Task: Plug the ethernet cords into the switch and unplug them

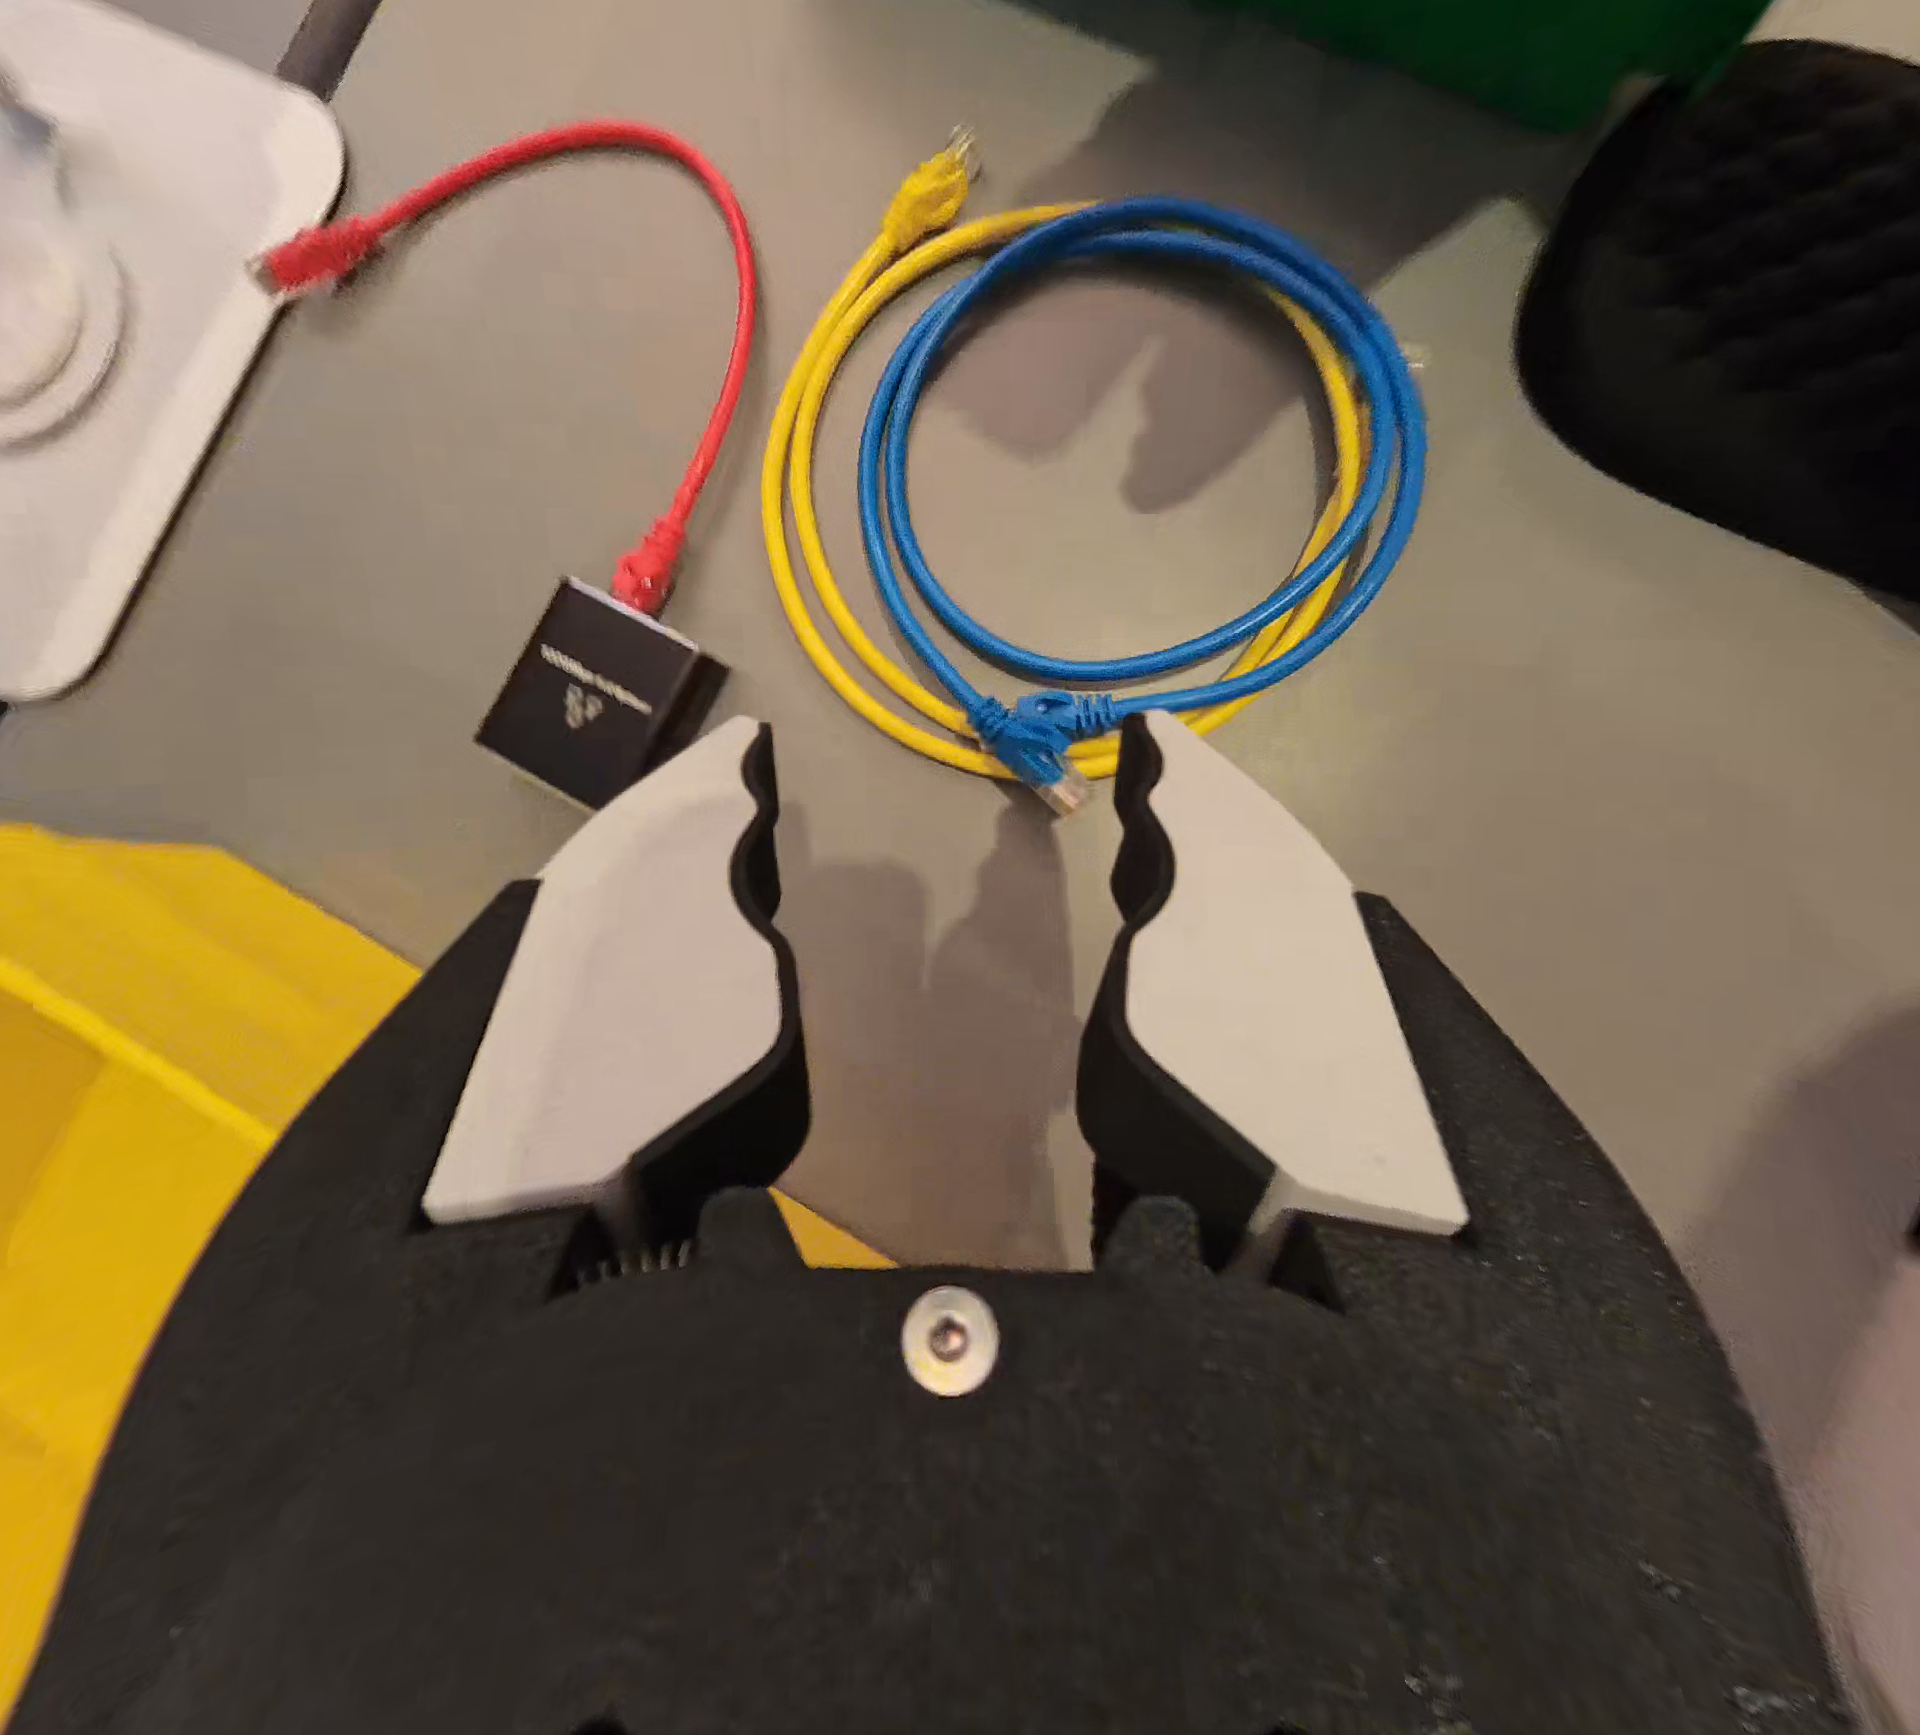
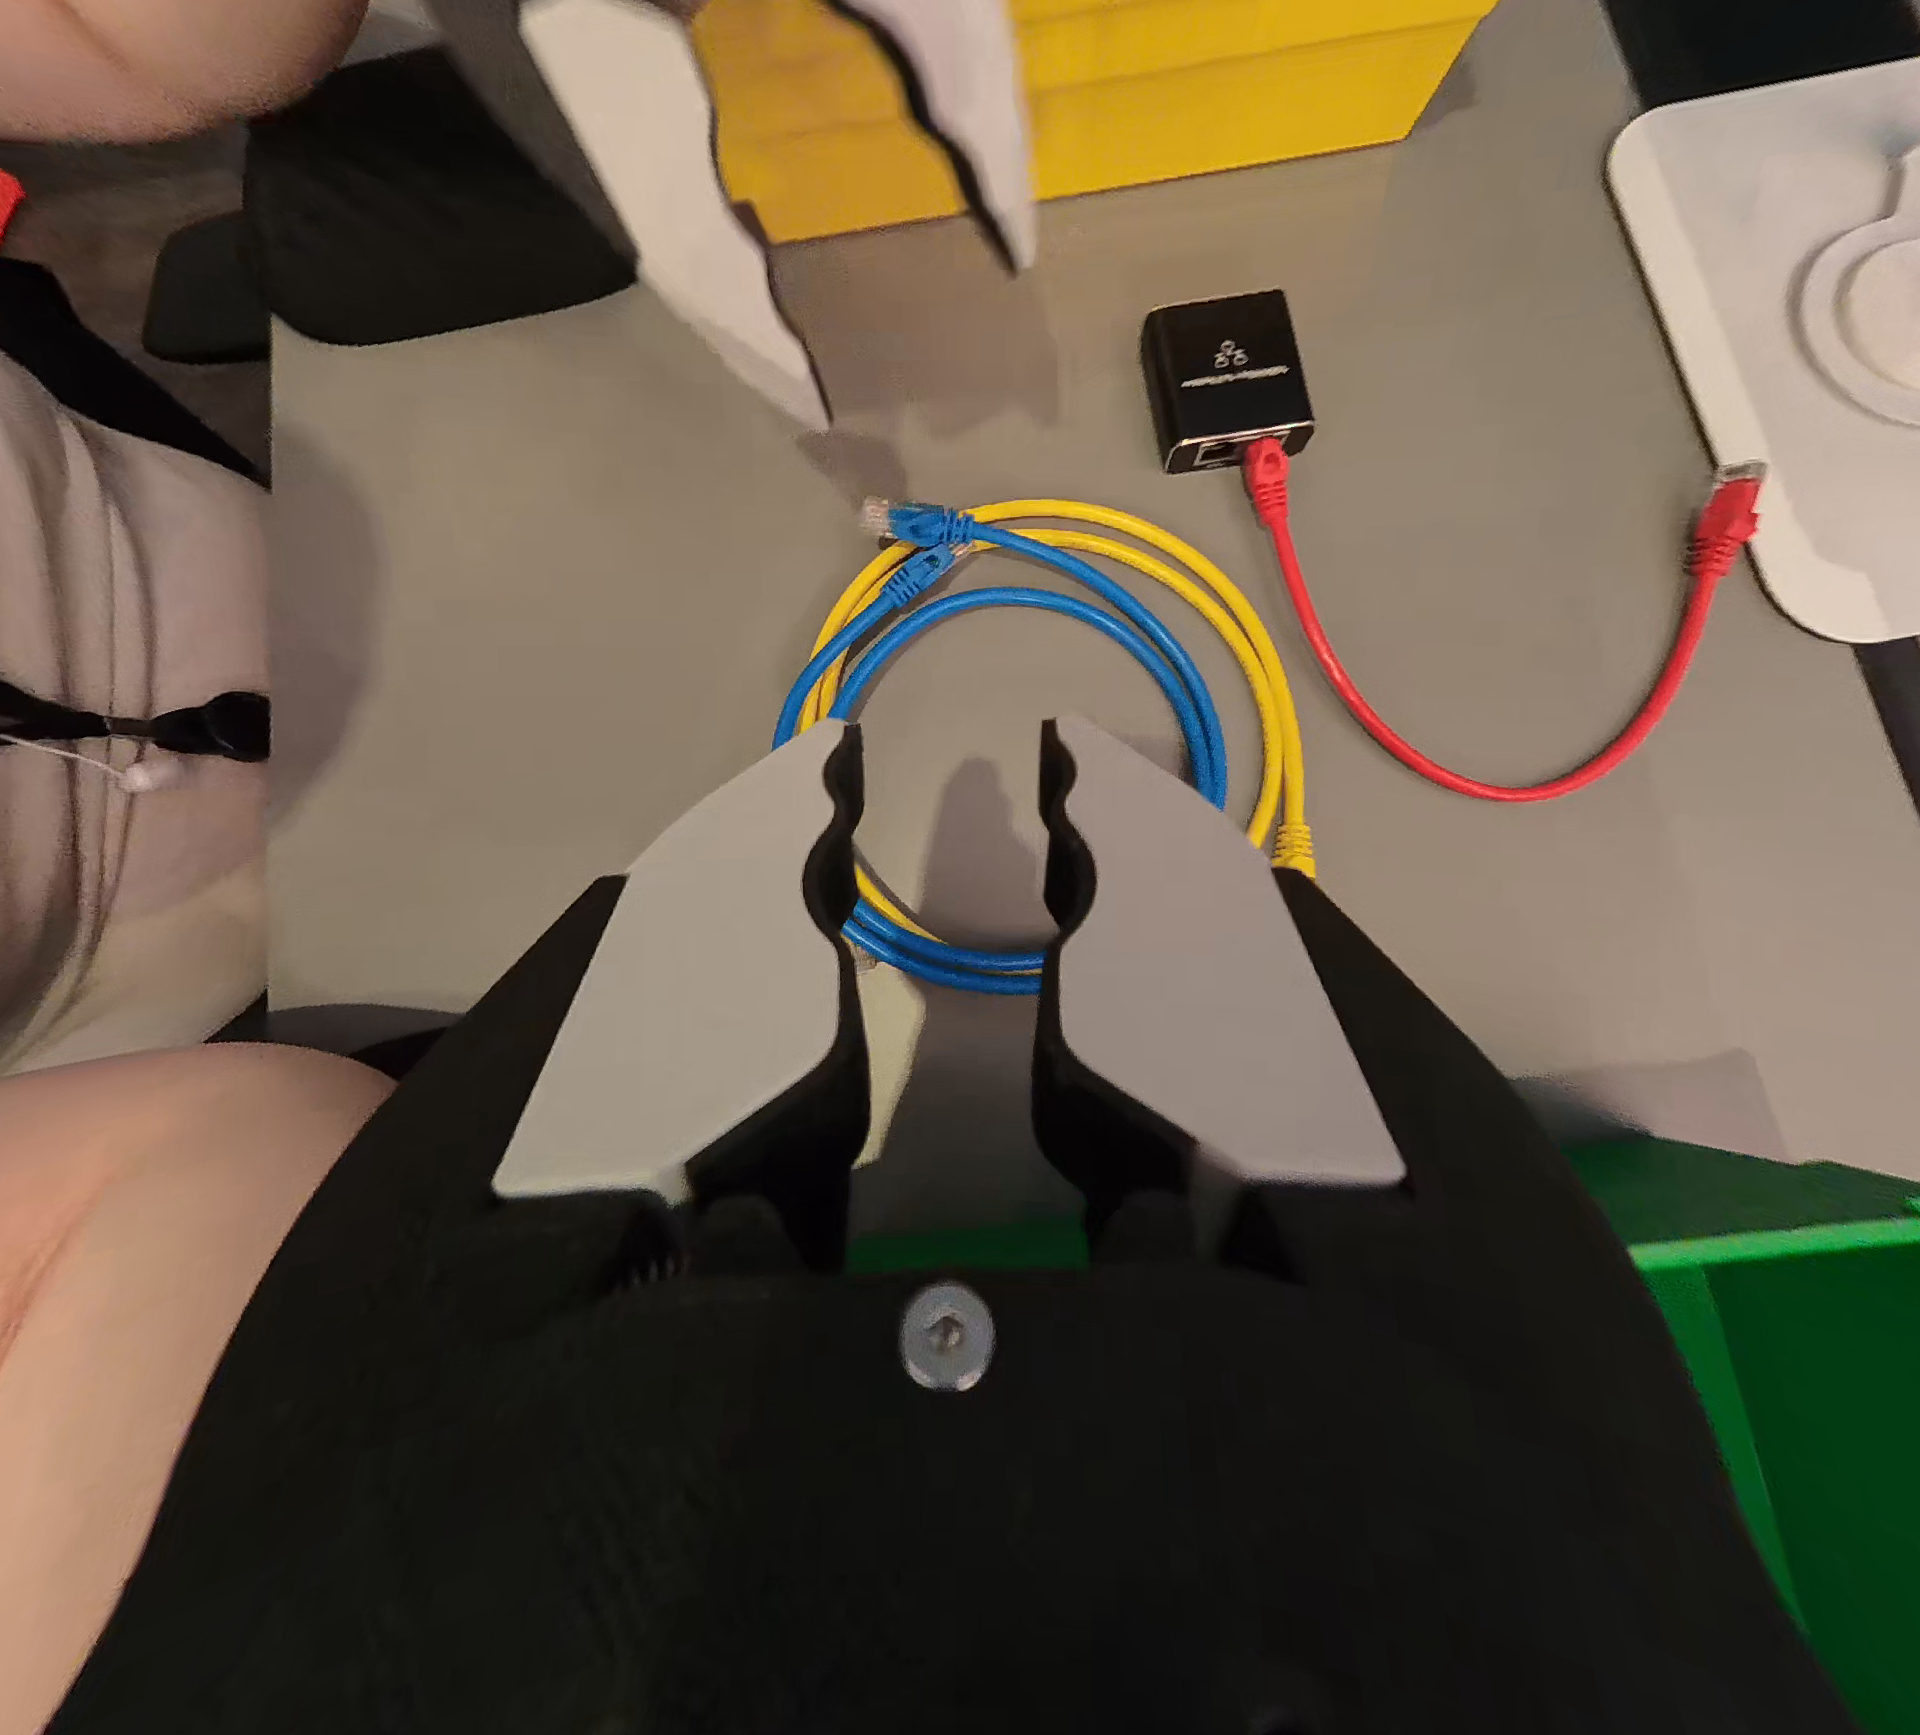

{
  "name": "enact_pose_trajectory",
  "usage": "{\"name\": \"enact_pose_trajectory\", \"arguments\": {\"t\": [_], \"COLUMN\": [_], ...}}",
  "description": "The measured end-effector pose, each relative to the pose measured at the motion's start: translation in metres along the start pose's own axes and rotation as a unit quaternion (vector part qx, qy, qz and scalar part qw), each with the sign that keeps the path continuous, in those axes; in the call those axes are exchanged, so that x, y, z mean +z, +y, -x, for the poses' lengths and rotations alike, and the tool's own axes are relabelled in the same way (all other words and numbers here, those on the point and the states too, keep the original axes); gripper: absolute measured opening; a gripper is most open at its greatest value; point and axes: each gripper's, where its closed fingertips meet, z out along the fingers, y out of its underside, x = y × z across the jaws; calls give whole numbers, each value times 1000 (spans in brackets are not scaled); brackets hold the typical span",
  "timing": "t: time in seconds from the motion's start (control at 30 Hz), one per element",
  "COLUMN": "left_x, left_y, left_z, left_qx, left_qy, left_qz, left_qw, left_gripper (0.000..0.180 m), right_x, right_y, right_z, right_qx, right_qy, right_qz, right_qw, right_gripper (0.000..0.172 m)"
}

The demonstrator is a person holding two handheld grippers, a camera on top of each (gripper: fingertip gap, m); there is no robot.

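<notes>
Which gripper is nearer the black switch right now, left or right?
Left. The left gripper hovers right beside the switch, fingers open. The right gripper sits farther off, over the blue and yellow cable coil.

The right gripper [image 2: 951, 735] covers part of the coiled blue cable [image 2: 1132, 615] and yellow cable [image 2: 1262, 646]. The white base [image 1: 156, 314] and yellow bin [image 2: 1247, 2] are cut by the edges; the print on the switch [image 1: 603, 688] is blurred.

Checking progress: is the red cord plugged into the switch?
Plugged in: one end of the red cord sits in the black switch; the other lies loose.
</notes>
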Motion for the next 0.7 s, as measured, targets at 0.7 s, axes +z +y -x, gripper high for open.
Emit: {"name": "enact_pose_trajectory", "arguments": {"t": [0.7], "left_x": [66], "left_y": [50], "left_z": [-7], "left_qx": [-48], "left_qy": [-63], "left_qz": [71], "left_qw": [994], "left_gripper": [20], "right_x": [-5], "right_y": [4], "right_z": [3], "right_qx": [-38], "right_qy": [24], "right_qz": [2], "right_qw": [999], "right_gripper": [30]}}
